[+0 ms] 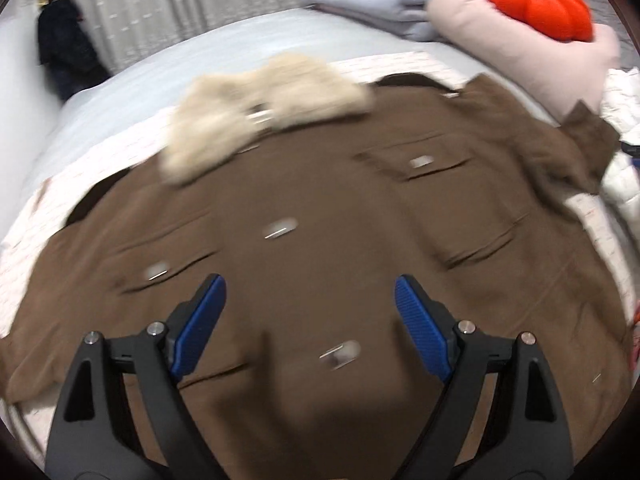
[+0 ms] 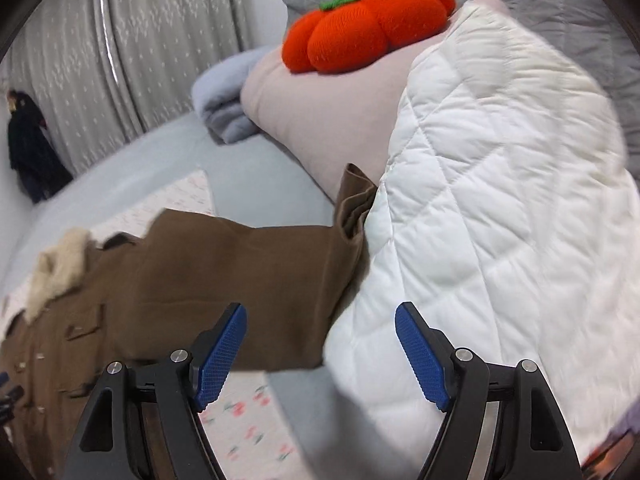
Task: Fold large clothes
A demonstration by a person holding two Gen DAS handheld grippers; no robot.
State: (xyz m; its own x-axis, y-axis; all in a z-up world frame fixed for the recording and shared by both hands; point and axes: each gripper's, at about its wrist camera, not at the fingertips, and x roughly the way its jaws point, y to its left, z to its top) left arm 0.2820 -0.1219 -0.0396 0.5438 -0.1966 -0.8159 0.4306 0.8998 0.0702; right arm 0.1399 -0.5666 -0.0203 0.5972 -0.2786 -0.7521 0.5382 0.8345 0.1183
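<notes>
Your left tongs (image 1: 310,320) stand wide apart with nothing between the ribbed blue pads (image 1: 202,326); they hang over the coat (image 1: 320,220), not touching it. The coat is a matte brown, smooth woven cloth, spread flat on the bed (image 1: 120,76), filling the left view from about 8 o'clock to 3 o'clock. It has slit pocket flaps and small pale oblong fasteners down the front, blurred here. A cream, fluffy fur collar (image 1: 264,108) lies at its 11 o'clock end.

Your right tongs (image 2: 320,352) are apart too, and empty. In that view a coat sleeve (image 2: 240,264) runs from 9 o'clock toward the centre, its cuff bunched against a white quilted duvet (image 2: 500,200), puffy with diamond stitching, at 3 o'clock. Below the sleeve shows a pale sheet (image 2: 248,420) with small red flowers. At 12 o'clock a round, lobed orange plush (image 2: 360,28) sits on a smooth pink pillow (image 2: 320,120).
</notes>
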